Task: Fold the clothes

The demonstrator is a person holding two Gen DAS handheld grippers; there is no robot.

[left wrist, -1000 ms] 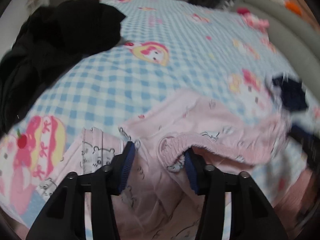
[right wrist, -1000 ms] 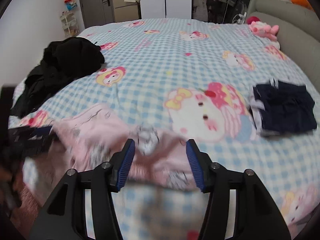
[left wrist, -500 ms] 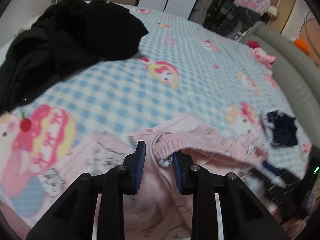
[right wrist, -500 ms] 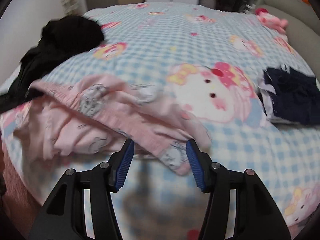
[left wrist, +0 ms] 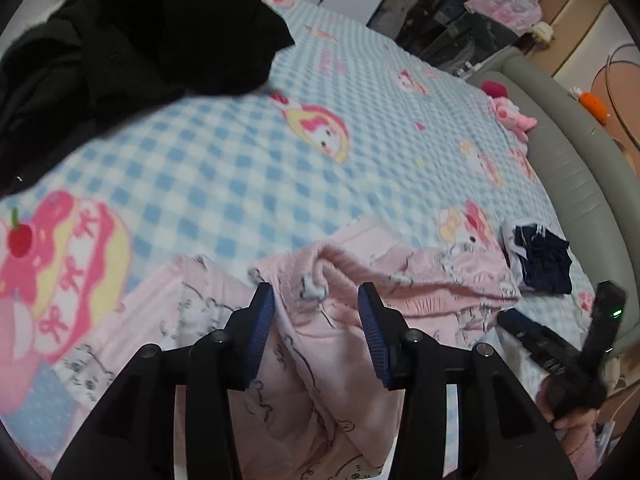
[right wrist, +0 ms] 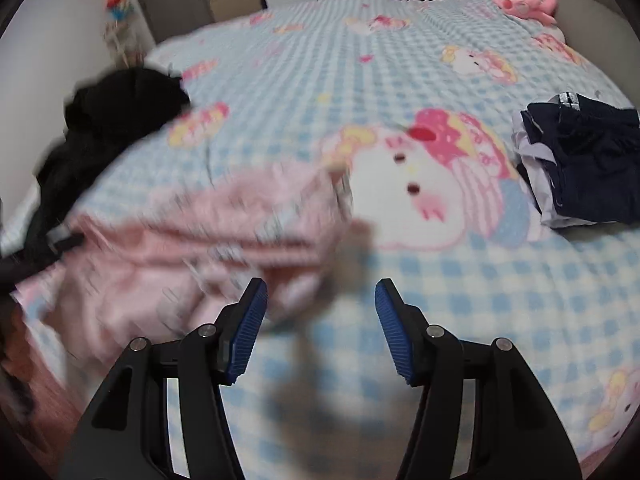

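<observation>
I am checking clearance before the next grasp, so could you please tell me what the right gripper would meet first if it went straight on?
Probably the bare checked blanket: the open right gripper points just right of the pink garment, whose blurred edge may graze its left finger.

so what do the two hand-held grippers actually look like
Both match. The left hand-held gripper and right hand-held gripper have matte black angular frames, silver screws at the joints and two fingers faced with ribbed blue pads. No cables show on them; one body carries a small green light.
</observation>
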